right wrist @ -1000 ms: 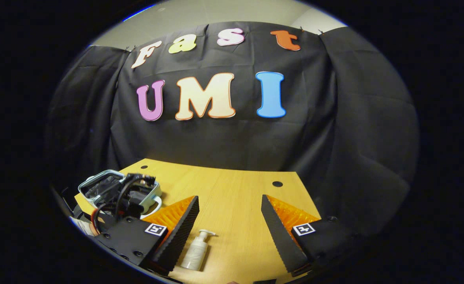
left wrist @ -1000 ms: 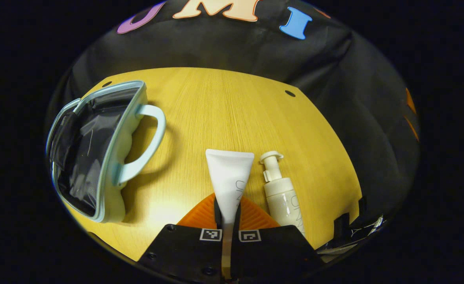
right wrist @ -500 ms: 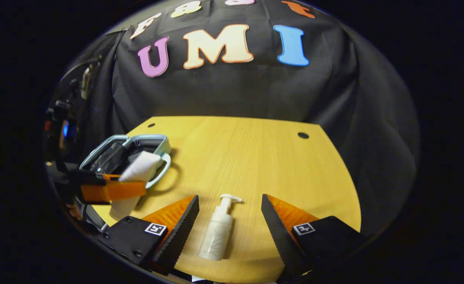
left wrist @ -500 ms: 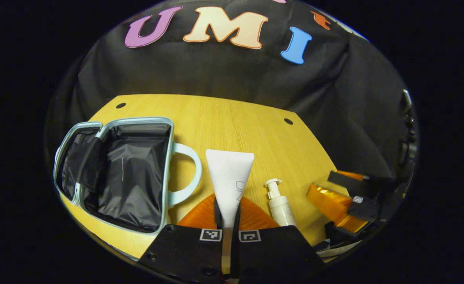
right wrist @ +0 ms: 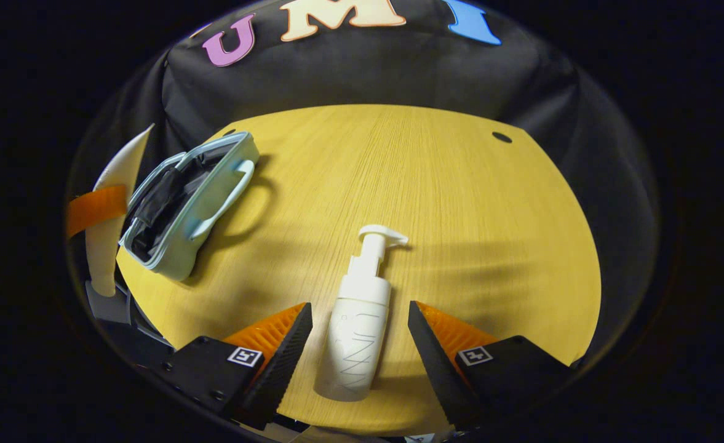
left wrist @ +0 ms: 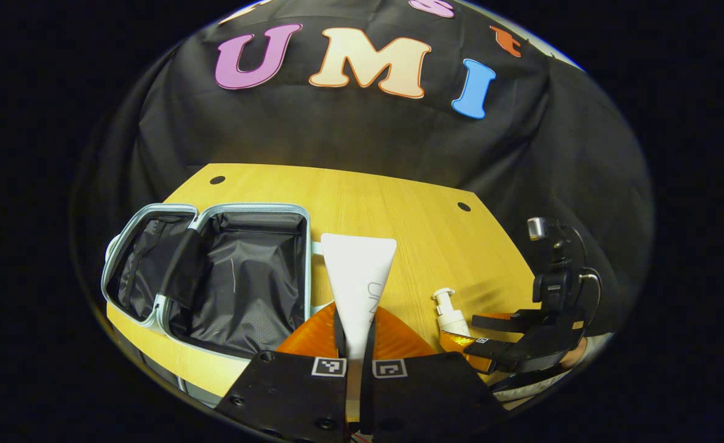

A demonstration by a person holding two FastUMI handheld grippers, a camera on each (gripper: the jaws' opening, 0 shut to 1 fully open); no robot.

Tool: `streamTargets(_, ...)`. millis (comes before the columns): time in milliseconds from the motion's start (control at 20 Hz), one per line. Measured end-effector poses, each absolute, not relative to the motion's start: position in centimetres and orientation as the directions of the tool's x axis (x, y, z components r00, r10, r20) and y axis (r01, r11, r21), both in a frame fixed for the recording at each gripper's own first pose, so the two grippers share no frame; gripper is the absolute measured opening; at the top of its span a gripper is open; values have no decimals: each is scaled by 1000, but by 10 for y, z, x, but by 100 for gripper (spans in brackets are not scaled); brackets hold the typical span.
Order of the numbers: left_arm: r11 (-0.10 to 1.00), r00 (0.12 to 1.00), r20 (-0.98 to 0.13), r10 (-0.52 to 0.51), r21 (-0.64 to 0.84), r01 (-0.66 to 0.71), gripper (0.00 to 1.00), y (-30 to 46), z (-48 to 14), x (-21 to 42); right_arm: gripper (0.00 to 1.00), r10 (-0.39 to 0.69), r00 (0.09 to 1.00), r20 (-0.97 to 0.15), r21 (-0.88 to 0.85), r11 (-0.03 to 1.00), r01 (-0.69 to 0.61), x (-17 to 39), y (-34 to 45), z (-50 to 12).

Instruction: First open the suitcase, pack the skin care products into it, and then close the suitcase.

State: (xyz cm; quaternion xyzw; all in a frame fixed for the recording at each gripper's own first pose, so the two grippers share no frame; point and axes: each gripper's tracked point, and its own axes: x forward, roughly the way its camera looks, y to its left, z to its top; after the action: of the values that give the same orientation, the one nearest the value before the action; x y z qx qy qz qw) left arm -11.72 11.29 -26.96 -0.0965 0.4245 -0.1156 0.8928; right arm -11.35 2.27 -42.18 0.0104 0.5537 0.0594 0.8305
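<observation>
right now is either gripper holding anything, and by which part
The left gripper holds the white tube by its narrow lower end, clamped between both fingers. The right gripper holds nothing: its fingers stand open on either side of the pump bottle.

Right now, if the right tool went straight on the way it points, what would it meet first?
The pump bottle, lying on the table between the right tool's open fingers. Beyond it the bare tabletop looks free, though depth is hard to judge.

left gripper (left wrist: 354,335): black body | square coded tags | screws
</observation>
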Motion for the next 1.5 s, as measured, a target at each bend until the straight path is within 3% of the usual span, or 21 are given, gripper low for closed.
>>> streamTargets(100, 958, 613, -740, -276, -259, 118, 1, 121, -270, -118, 94, 98, 344, -934, 74, 994, -83, -121, 23, -434)
streamTargets(250, 963, 615, -744, -261, -246, 112, 1, 133, -267, -117, 60, 112, 332, -937, 104, 994, -43, -123, 23, -435)
streamTargets(350, 964, 612, -749, -255, -243, 105, 1, 143, -270, -114, 56, 157, 318, -935, 164, 986, -3, -124, 32, -430)
streamTargets(750, 977, 608, -769, -198, -207, 56, 1, 214, -295, -86, 53, 222, 401, -889, 253, 967, 27, -94, 83, -396)
streamTargets(1000, 980, 559, -810, -180, -197, 30, 1, 259, -335, -77, 53, 231, 461, -857, 282, 958, 44, -77, 115, -366)
streamTargets(1500, 975, 449, -869, -208, -220, 26, 1, 293, -410, -71, 52, 292, 481, -827, 381, 919, 97, -55, 191, -324)
